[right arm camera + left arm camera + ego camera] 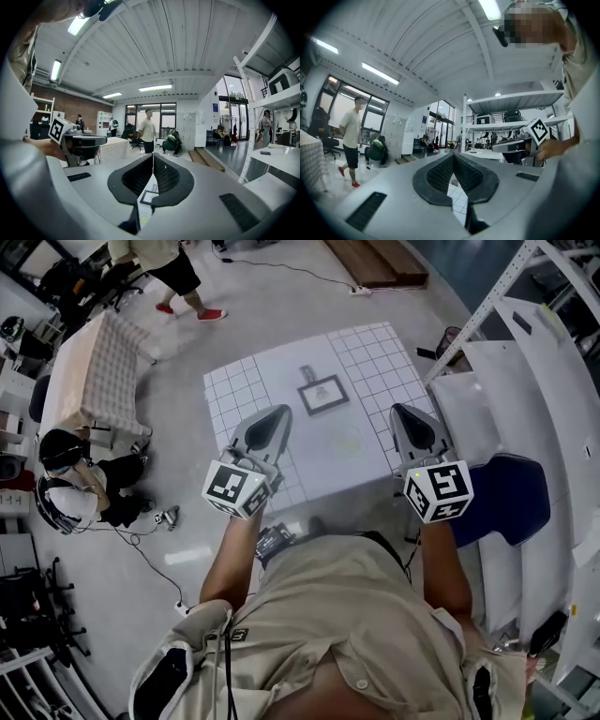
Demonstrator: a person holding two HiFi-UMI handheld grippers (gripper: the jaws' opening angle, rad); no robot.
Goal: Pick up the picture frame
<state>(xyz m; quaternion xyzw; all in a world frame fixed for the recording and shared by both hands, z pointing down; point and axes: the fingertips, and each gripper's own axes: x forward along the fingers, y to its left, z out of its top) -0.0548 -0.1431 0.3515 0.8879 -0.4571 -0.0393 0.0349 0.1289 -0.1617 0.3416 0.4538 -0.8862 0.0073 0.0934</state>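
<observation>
**Picture frame untouched; both pairs of jaws pressed together**

Nothing of the task is judged done yet: the pick-up is not begun, and the approach, the opening of the jaws and the grasp are all left.

Nearest, in the head view, the left gripper (280, 414) and the right gripper (401, 412) are held side by side above the near edge of the worktop (375, 357). Each is cased in a smooth, matt grey shell that tapers to a point. In the gripper views the black pads (438, 176) are seen to be finely ribbed, rubber-like by the look of them. The tips of the left gripper's jaws are closed on each other with nothing between them. The same is seen of the right gripper's jaws, through whose lower gap only the worktop shows.

Farther out, the worktop is covered by a flat white sheet ruled in a square grid round a plain middle.

The picture frame (323, 394) lies flat on that plain middle. It is at about 1 o'clock from the left gripper and 11 o'clock from the right, well apart from both. It is a thin rectangle with a narrow dark border round a pale picture. A low, rigid edge is expected, so little is offered for pinching from above.

Beyond it, at 12 o'clock, a small dark item is too small to be told.
</observation>
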